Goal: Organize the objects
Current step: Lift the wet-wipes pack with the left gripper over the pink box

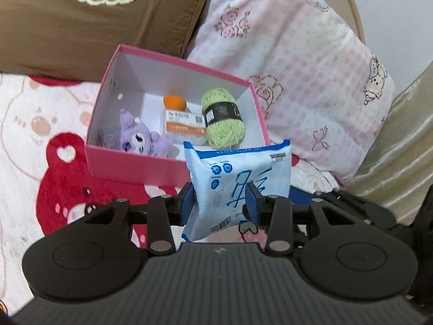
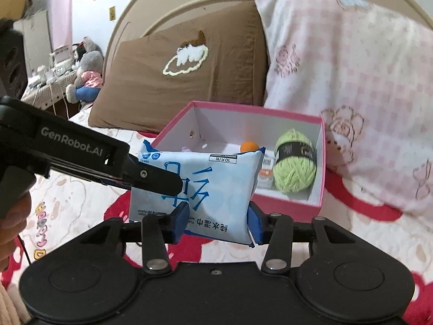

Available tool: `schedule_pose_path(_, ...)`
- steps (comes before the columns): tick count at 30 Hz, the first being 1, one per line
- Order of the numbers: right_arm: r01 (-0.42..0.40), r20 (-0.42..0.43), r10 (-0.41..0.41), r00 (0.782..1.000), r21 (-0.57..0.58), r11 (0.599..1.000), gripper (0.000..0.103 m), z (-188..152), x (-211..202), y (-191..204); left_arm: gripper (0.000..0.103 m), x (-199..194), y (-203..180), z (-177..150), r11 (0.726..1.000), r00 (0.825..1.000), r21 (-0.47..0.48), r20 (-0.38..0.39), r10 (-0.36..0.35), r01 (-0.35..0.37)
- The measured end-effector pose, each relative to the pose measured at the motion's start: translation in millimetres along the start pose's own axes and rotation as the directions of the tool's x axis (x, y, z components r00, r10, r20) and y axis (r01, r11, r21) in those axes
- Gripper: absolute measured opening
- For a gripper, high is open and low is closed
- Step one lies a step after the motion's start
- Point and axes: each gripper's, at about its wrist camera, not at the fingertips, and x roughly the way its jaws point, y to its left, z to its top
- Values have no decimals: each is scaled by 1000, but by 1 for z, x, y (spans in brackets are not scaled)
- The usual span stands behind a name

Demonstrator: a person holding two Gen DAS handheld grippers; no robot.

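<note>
A light blue wet wipes pack (image 1: 238, 178) hangs in the air just in front of an open pink box (image 1: 135, 162). My left gripper (image 1: 222, 200) is shut on the pack's lower part, which is squeezed between its blue pads. In the right wrist view the same pack (image 2: 211, 184) sits between the pads of my right gripper (image 2: 219, 219); both pads lie against it, while the left gripper's finger (image 2: 162, 181) grips it from the left. The box (image 2: 286, 205) holds a green yarn ball (image 1: 224, 124), an orange ball (image 1: 175, 102), a small labelled pack (image 1: 184, 127) and a purple plush (image 1: 138, 138).
The box rests on a bed with a red and white cartoon blanket (image 1: 54, 162). A brown pillow (image 2: 176, 81) and a pink checked pillow (image 2: 351, 81) lean on the headboard behind it. A person's hand (image 2: 13, 216) holds the left gripper. Plush toys (image 2: 86, 75) sit on a side table.
</note>
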Motion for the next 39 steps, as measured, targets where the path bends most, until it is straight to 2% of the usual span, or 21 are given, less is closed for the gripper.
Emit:
schedule_pose_path(5, 5, 34, -2, 999, -92, 996, 51, 23, -8, 4, 38, -11, -8, 12, 1000, 999, 15, 44, 17, -17)
schedule_pose_path(8, 3, 52, 2, 999, -90, 996, 51, 34, -11, 0, 38, -16, -19, 25, 999, 997, 42, 71, 24, -27)
schedule_pose_path(12, 13, 76, -9, 997, -56, 998, 51, 52, -16, -11, 38, -19, -23, 46, 1000, 996, 22, 89, 0, -2)
schedule_pose_path(17, -35, 95, 36, 995, -5, 999, 51, 75, -14, -26, 38, -15, -28, 72, 999, 995, 30, 102, 15, -18)
schedule_pose_path(26, -108, -11, 108, 994, 53, 993, 55, 90, 43, -54, 38, 43, -5, 99, 996, 996, 10, 16, 90, -90)
schedule_pose_path(29, -108, -55, 112, 992, 69, 992, 55, 86, 67, -60, 38, 64, 9, 101, 995, 995, -5, -7, 102, -102)
schedule_pose_path(31, -102, -77, 113, 991, 126, 987, 55, 80, 84, -66, 38, 76, 19, 99, 992, 994, -63, -4, 106, -106)
schedule_pose_path(34, -93, -96, 114, 989, 197, 976, 55, 66, 107, -73, 38, 94, 25, 91, 988, 990, -61, -6, 140, -140)
schedule_pose_path(39, -97, -140, 130, 982, 223, 970, 51, 51, 134, -78, 38, 122, 43, 83, 984, 986, -70, -50, 158, -161)
